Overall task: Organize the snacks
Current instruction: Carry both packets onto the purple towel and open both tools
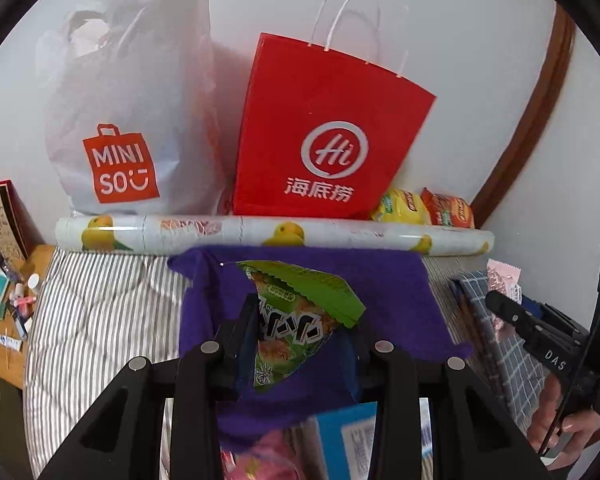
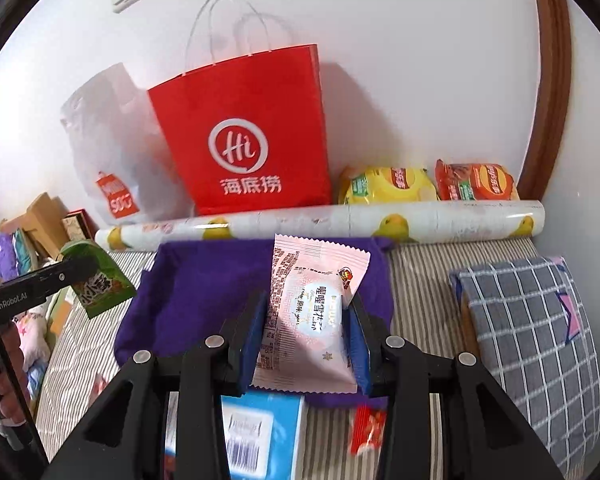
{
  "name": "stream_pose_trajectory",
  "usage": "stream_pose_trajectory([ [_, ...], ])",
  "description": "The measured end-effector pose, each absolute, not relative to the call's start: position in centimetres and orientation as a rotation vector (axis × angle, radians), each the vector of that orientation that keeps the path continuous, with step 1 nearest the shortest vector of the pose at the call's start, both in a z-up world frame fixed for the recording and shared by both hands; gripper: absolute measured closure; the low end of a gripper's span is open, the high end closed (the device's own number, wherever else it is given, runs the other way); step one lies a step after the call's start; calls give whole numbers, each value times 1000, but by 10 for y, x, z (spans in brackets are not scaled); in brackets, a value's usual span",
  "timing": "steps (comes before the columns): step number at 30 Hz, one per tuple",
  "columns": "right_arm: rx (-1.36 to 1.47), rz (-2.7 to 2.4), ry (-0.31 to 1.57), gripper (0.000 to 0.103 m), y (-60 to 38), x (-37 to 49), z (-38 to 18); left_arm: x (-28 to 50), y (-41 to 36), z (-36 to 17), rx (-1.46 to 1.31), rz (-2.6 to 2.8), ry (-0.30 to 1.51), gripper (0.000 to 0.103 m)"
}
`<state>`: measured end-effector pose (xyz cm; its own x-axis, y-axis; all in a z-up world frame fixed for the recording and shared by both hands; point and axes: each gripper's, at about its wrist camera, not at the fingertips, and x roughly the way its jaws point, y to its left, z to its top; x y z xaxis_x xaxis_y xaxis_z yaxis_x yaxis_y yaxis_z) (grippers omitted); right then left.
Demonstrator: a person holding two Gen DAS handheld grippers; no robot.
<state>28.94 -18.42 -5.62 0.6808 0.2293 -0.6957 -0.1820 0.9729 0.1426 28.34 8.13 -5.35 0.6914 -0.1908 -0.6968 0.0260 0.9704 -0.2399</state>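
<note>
**Two handheld grippers each hold a snack packet above a purple cloth on a striped bed**

The left gripper (image 1: 296,344), black with blue pads, has its jaws closed on a green crinkle-edged snack packet (image 1: 300,312), which hangs tilted between the fingers above a purple fleece cloth (image 1: 388,296). The right gripper (image 2: 308,340) has its jaws clamped on a pale pink foil snack packet (image 2: 312,316) with printed text, held roughly upright over the same purple cloth (image 2: 204,300).

The cloth lies on a grey-and-white striped bed cover (image 1: 100,312), near its far edge. Along that far edge rests a long white roll printed with yellow fruit (image 1: 276,234). Behind the roll, against the white wall, stand a white plastic Miniso shopping bag (image 1: 128,120) and a red paper bag with white handles (image 1: 328,136), side by side. Just to the right of the red bag lie a yellow snack packet (image 2: 388,186) and an orange snack packet (image 2: 476,182).

At the bed's right edge sits a grey checked pillow (image 2: 528,328). At the near edge, below the right gripper, lie a blue box with a barcode label (image 2: 260,432) and a small red wrapped sweet (image 2: 366,428).
</note>
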Motion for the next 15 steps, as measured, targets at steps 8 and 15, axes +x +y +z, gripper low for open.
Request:
stream_pose_trajectory([
  [8, 67, 234, 808, 64, -180, 344, -77, 330, 87, -78, -237, -115, 842, 69],
  [15, 72, 245, 882, 64, -177, 376, -122, 365, 86, -116, -250, -122, 921, 69],
])
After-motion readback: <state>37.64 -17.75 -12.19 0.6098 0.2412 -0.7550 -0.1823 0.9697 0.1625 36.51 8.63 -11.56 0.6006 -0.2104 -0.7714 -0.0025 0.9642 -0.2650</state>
